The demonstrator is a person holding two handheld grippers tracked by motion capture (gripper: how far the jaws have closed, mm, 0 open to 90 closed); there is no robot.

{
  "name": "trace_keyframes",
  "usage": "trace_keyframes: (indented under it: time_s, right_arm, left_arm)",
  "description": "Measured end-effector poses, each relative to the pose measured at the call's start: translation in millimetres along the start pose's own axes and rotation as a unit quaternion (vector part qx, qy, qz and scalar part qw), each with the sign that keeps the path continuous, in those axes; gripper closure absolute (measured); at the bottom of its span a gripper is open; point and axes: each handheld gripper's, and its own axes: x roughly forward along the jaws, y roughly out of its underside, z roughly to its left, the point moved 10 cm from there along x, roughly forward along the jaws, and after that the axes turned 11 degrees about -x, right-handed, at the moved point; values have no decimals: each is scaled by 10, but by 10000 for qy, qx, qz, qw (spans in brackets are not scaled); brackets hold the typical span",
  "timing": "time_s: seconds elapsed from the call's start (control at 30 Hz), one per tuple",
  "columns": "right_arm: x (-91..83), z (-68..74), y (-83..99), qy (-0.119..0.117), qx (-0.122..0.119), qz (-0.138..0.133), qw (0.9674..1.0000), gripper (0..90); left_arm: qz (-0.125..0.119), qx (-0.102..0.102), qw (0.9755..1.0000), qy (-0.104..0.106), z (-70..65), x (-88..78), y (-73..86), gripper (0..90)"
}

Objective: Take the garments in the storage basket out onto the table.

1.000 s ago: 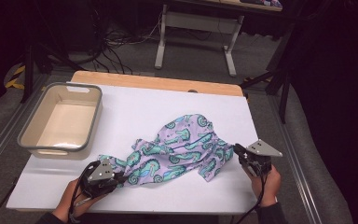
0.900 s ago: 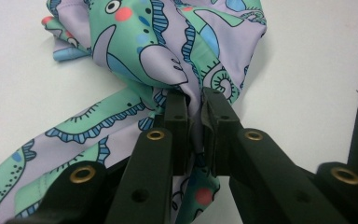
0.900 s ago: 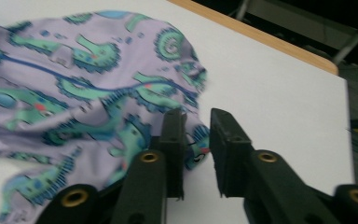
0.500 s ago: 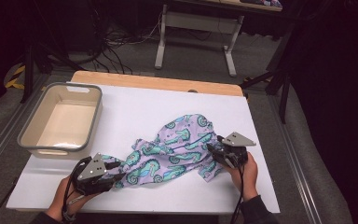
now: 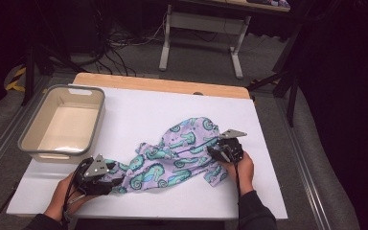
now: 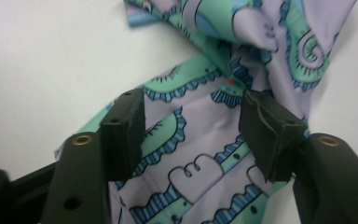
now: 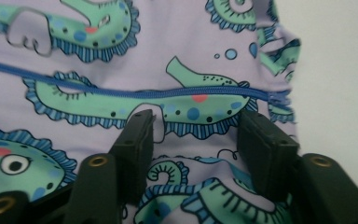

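A lilac cloth (image 5: 177, 153) printed with green seahorses lies crumpled on the white table (image 5: 139, 110). My left gripper (image 5: 112, 181) is at the cloth's lower left end. In the left gripper view its jaws have just been opening; the gripper (image 6: 191, 105) stands open, with the cloth (image 6: 261, 37) lying between the pads untouched. My right gripper (image 5: 215, 152) is on the cloth's right side. Its jaws opened, then closed a little; the gripper (image 7: 196, 121) is open over the cloth (image 7: 121, 60), just below a blue zipper (image 7: 144, 93).
A grey rectangular bin (image 5: 31, 139) stands empty at the table's left. A wooden strip (image 5: 163, 85) borders the far edge. Bare white table lies beyond and to the right of the cloth. Desk legs and cables stand on the floor behind.
My right gripper moved left from the table's right edge onto the cloth. Both grippers' jaws went from shut to apart. The left gripper shifted slightly at the cloth's end.
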Motion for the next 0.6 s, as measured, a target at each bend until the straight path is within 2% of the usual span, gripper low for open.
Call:
trace_keyframes:
  time_s: [0.03, 0.07, 0.1, 0.13, 0.17, 0.23, 0.27, 0.3, 0.4, 0.47, 0.6]
  right_arm:
    - [16, 0, -10, -52, 47, -61, 10000, 568]
    - [20, 3, -14, -85, 54, -67, 9999, 619]
    - [20, 3, -14, -85, 54, -67, 9999, 619]
    - [25, 12, -20, -141, 67, -94, 9998, 672]
    - [32, 39, -34, -258, 54, -123, 9996, 787]
    - [33, 45, -37, -263, 23, -114, 9996, 818]
    - [35, 53, -44, -272, 2, -112, 9996, 856]
    - [35, 62, -50, -264, -49, -82, 9996, 887]
    - [27, 61, -60, -237, -87, -78, 9997, 891]
    - [-5, 55, -109, -206, -81, -184, 9996, 892]
    - [-71, 23, -243, -74, -149, -371, 9992, 892]
  left_arm:
    - [-11, -168, 9998, 111, 0, 8, 10, 475]
    - [2, -226, 9996, 141, 4, 10, 15, 490]
    - [2, -226, 9996, 141, 4, 10, 15, 510]
    - [8, -278, 9994, 217, -5, 11, 19, 510]
    - [6, -294, 9992, 267, -9, 10, 23, 574]
    - [19, -297, 9992, 265, -8, 6, 25, 603]
    - [37, -329, 9989, 335, -23, -1, 32, 641]
    - [53, -364, 9986, 370, -31, -7, 37, 738]
    - [50, -335, 9988, 361, -29, -10, 34, 777]
    - [35, -325, 9983, 492, -67, -16, 26, 828]
    - [61, -282, 9967, 754, -183, 2, 14, 844]
